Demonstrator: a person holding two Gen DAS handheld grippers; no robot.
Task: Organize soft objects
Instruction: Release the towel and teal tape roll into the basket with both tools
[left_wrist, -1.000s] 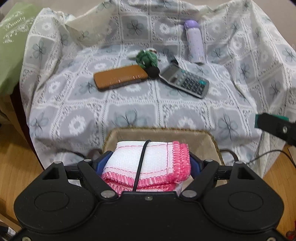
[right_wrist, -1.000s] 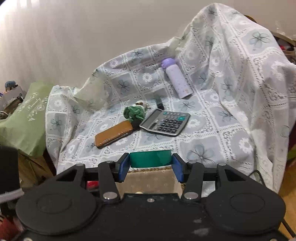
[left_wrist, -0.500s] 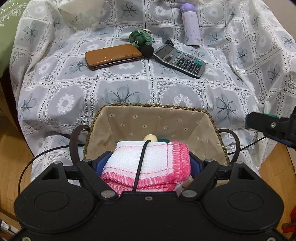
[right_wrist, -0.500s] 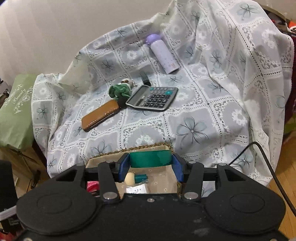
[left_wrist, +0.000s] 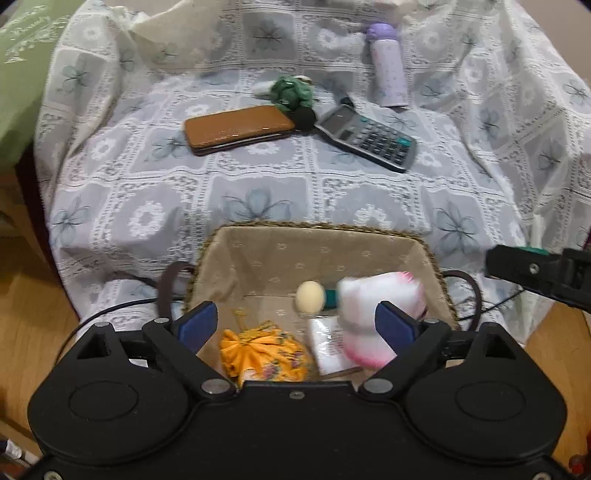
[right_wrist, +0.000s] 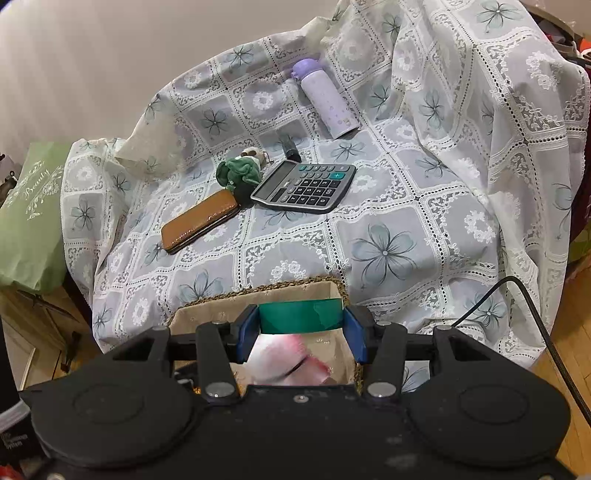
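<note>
Left tongs (left_wrist: 295, 326) spread wide and empty above the basket (left_wrist: 317, 230); the blurred pink-edged white cloth (left_wrist: 380, 295) is inside it, at the right.

The right tongs (right_wrist: 300, 338) are partly closed on a green piece (right_wrist: 299, 315), seen whole only in the right view; the left view catches just their dark tip at the far right edge. Only the left view looks down into the lined basket: an orange patterned fabric (left_wrist: 264, 352) at near left, a cream ball on a teal stem (left_wrist: 314, 297) and a clear packet (left_wrist: 328, 345) whose print is too small to read. Beyond, on the floral lace cover (left_wrist: 258, 192), lie a brown case (left_wrist: 236, 129), a green scrunchie (left_wrist: 290, 90), a calculator (left_wrist: 365, 136) and a lilac bottle (left_wrist: 388, 64). At far left, a green bag (right_wrist: 31, 218) reads "Beauty" in white script.
</note>
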